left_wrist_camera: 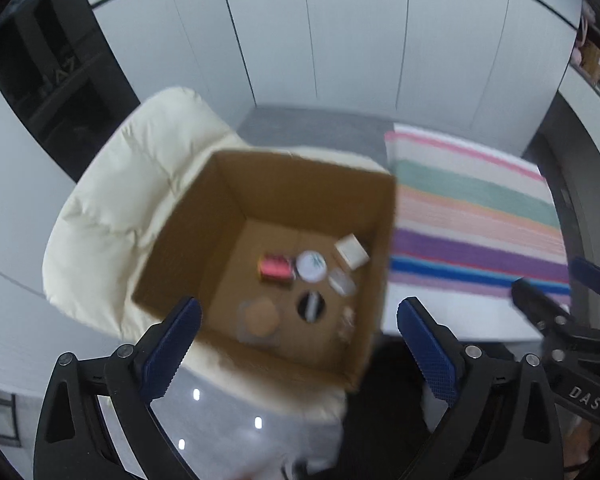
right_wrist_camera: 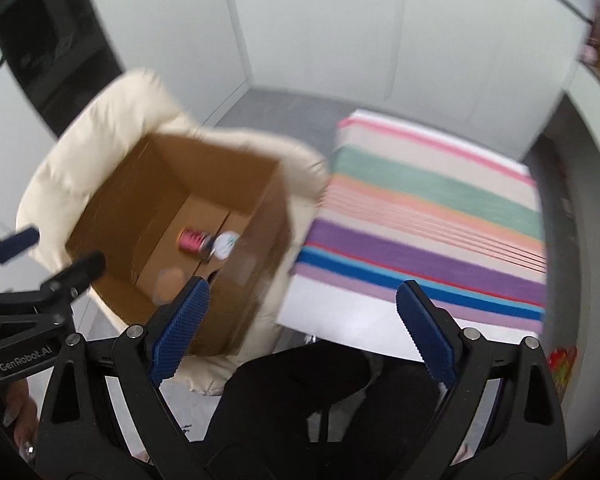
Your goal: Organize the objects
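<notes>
An open cardboard box (left_wrist_camera: 204, 248) rests on a cream padded chair (left_wrist_camera: 112, 208). On its floor lie a red spool (left_wrist_camera: 275, 268), a white round lid (left_wrist_camera: 311, 266), a white square box (left_wrist_camera: 352, 251), a clear small container (left_wrist_camera: 342, 283), a black-and-white round thing (left_wrist_camera: 311, 306) and a tan disc in clear packaging (left_wrist_camera: 262, 316). My left gripper (left_wrist_camera: 298, 344) hangs open above the box's near wall, nothing between its blue pads. My right gripper (right_wrist_camera: 302, 328) is open and empty, above the gap between the box (right_wrist_camera: 148, 184) and the table; the red spool (right_wrist_camera: 194, 240) and white lid (right_wrist_camera: 225, 245) show inside.
A table with a striped cloth (left_wrist_camera: 472, 224) stands right of the chair. White cabinet doors (left_wrist_camera: 340, 40) form the back wall, with a dark shelf unit (left_wrist_camera: 56, 64) at the left. A person's dark-clothed legs (right_wrist_camera: 324, 392) are below. A red packet (right_wrist_camera: 562, 364) lies at the right edge.
</notes>
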Tool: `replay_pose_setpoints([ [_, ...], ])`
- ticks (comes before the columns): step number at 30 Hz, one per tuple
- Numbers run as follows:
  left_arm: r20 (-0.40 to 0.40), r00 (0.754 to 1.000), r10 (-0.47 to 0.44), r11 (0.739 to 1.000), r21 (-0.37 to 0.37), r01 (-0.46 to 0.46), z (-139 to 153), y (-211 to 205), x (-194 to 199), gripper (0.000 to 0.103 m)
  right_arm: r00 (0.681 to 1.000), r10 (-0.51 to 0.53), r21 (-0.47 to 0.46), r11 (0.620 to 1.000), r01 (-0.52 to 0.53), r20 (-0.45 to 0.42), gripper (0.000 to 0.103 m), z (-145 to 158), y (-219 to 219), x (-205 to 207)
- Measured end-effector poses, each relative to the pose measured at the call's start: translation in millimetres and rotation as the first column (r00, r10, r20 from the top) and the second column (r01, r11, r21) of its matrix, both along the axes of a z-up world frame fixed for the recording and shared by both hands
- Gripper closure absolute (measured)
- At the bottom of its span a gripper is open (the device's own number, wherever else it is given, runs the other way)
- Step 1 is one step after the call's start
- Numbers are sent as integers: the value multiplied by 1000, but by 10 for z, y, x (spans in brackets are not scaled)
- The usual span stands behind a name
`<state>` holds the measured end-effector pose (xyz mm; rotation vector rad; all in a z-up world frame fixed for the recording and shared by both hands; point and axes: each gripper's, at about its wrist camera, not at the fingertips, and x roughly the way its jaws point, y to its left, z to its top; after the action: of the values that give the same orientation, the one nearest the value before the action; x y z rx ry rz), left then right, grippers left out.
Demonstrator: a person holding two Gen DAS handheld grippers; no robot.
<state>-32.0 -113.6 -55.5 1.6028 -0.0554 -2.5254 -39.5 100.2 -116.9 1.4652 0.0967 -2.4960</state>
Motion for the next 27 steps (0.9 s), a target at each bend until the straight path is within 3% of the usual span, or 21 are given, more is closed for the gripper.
replay_pose_setpoints([
  [4,2,999,-34,999,16,34,307,221,113,4,992,-124,-48,991,124,7,7,363,357,216],
  [6,47,997,-64,998,30,62,396,322,164,4,983,-178,-116,976,182,43,7,526,544,330],
  [9,82,989,-121,993,12,121,503,507,259,4,970,-239,-106,964,242,45,7,681,677,449],
  [13,74,989,-129,991,30,127,641,605,388,4,969,-247,-16,969,247,30,7,772,677,617],
  [21,39,994,-106,994,3,106,850,654,682,4,972,-227,-39,972,230,63,7,795,738,839],
  [27,30,994,-102,995,-12,103,901,675,794,4,975,-221,-23,975,221,32,7,851,724,967],
])
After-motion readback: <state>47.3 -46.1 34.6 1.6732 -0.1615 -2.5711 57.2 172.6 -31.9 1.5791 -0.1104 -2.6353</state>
